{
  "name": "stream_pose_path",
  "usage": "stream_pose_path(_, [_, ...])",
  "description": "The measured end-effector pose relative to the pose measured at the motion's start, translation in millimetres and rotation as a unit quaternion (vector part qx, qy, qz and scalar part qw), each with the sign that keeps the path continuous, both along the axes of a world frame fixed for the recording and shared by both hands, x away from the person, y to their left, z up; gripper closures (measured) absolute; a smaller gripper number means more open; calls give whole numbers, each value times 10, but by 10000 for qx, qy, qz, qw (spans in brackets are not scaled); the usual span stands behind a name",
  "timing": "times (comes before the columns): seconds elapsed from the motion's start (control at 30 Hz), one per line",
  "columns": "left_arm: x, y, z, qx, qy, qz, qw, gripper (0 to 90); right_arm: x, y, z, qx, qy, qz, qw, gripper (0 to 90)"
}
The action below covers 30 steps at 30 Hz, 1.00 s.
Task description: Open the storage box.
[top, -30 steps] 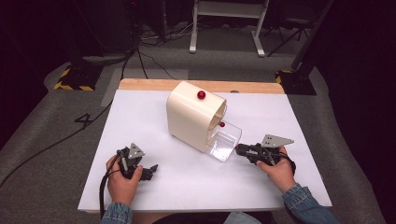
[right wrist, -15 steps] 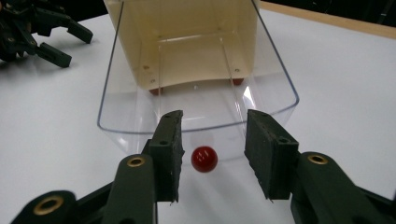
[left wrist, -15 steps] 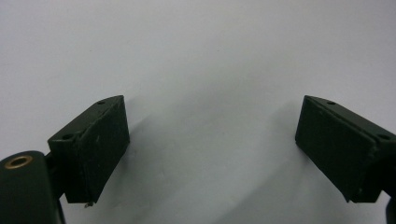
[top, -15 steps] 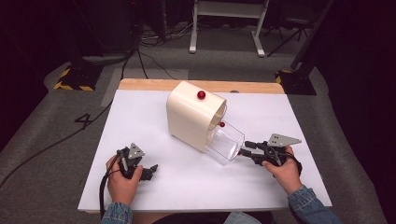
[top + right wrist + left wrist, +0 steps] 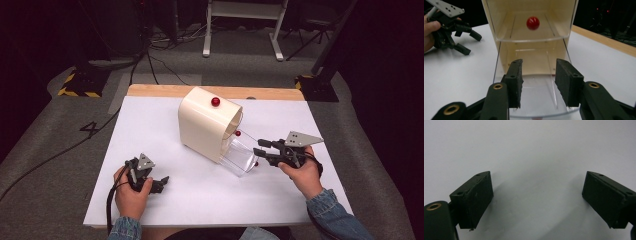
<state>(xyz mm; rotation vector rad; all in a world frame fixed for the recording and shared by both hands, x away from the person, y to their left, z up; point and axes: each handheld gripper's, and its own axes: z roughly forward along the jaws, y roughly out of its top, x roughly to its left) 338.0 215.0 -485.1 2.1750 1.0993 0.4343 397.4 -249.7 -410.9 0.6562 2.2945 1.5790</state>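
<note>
A white table (image 5: 150, 125) carries a cream drawer cabinet (image 5: 205, 125).

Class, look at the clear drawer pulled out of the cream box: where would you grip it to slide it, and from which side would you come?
Grip the small red knob on the front wall of the clear drawer, coming from the open front, where the right gripper already faces it. The knob juts out, while the clear walls are broad, smooth and probably slippery. The cream box blocks the back.

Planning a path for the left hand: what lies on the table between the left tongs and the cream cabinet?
Nothing: in the high view the white table is bare between the left tongs and the cream cabinet.
</note>
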Motion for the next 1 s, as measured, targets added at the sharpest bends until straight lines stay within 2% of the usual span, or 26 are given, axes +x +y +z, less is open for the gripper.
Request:
stream_pose_path(0.1, [-6,-5,-3,-11,-29,9,10000,103,75,122,119,5,-92,78,9999,588])
stream_pose_path(0.2, [-14,-8,1,49,-71,7,10000,103,133,204,172,2,-86,113,9999,592])
stream_pose_path(0.37, [-1,-1,0,-9,-5,6,10000,102,202,301,210,-14,-98,119,9999,602])
stream_pose_path(0.63, [-5,-6,-1,-12,-24,13,10000,102,254,449,183,57,-104,121,9999,637])
stream_pose_path(1.0, [-3,-3,1,-5,-3,7,10000,102,320,497,117,130,-86,83,9998,675])
